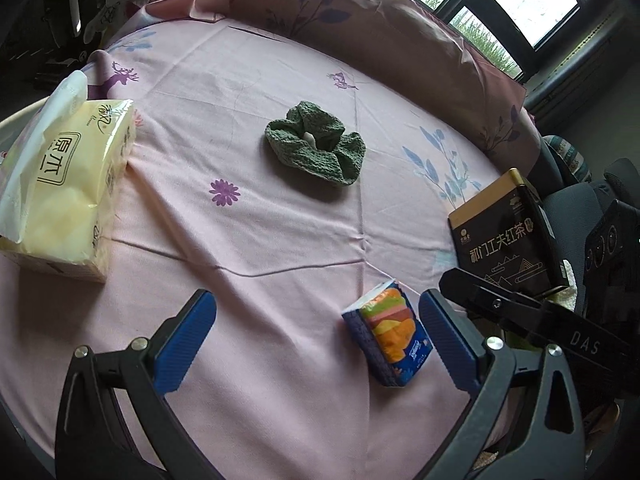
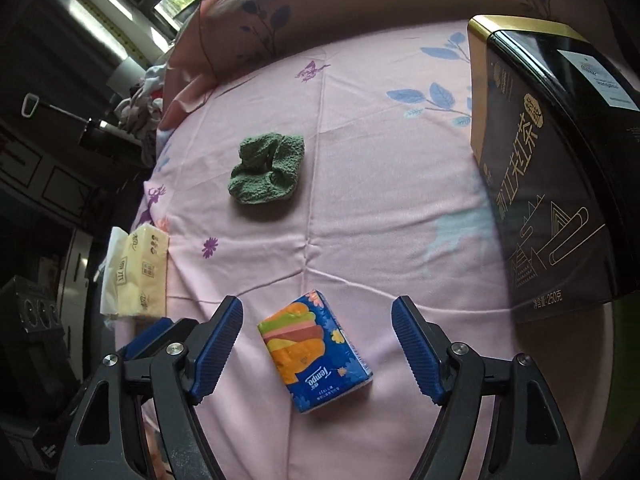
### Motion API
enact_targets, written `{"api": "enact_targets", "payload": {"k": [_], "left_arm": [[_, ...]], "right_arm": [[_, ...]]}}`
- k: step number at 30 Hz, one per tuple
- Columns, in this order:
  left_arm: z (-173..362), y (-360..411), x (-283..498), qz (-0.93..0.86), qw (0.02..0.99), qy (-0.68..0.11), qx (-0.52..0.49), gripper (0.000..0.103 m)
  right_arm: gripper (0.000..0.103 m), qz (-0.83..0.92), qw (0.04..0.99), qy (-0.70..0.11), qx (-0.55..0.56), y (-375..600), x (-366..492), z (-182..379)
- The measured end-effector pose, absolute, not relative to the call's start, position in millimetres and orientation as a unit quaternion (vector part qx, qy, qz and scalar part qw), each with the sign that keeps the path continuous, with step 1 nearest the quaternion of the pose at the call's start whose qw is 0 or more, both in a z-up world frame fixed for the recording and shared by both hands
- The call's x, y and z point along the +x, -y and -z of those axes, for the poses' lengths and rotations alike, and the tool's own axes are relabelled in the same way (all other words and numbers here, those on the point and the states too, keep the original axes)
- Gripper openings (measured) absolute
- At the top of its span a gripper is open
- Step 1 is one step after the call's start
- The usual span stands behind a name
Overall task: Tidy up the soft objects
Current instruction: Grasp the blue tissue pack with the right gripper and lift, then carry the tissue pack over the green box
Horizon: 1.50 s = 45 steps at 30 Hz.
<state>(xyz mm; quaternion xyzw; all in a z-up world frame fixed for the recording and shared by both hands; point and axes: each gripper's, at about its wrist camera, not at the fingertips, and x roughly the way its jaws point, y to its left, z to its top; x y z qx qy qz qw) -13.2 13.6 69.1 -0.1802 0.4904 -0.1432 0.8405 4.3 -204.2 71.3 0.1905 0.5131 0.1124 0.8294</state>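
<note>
Left tool (image 1: 316, 340): its two blue fingers are spread wide and hold nothing. It hangs over the near part of the bed.
Right tool (image 2: 316, 344): also spread wide and empty. The small tissue pack lies between its fingers, but the pads do not touch it.
Small tissue pack (image 2: 314, 350): blue with bright stripes. It lies flat on the pink sheet, near the front edge. In the left view it sits just beside the left tool's right finger (image 1: 448, 344).
Green scrunchie (image 1: 316, 142): knitted and soft. It lies in the middle of the bed, well apart from both tools. Nothing lies on it.
Big tissue pack (image 1: 64, 188): pale yellow, with a white tissue sticking out. It sits at the left edge of the bed.
Black tea box (image 2: 548, 172): it has gold writing and stands tilted at the right edge of the bed, near the right tool.
Bed sheet (image 1: 260, 240): pink with flowers and leaves, and a bit creased.
Pillow (image 1: 360, 28): pink, at the far end of the bed, below the window (image 1: 532, 4).
</note>
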Motion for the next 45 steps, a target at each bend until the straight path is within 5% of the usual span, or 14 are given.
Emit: {"api": "enact_targets", "payload": {"k": [11,21,29,45], "left_arm": [[-57.4,30.1,-22.5,0.189,0.820,-0.524,-0.131,0.086],[-34.7,55.6,-16.6,0.207,0.793,-0.557,-0.133,0.050],[-55.3,57.4,-25.4,0.203,0.832,-0.504,-0.113,0.047],[-161.3,120.2,-74.8,0.297,0.904,-0.297,-0.082,0.047]], "right_arm": [[0.077,-0.160,0.834,-0.494,0.187,201.8,-7.2,-77.7],[0.055,-0.170,0.785,-0.563,0.194,187.2,12.8,-27.4],[0.052,-0.181,0.797,-0.540,0.200,187.5,3.6,-42.0],[0.052,-0.130,0.913,-0.347,0.169,254.4,-70.6,-165.8]]}}
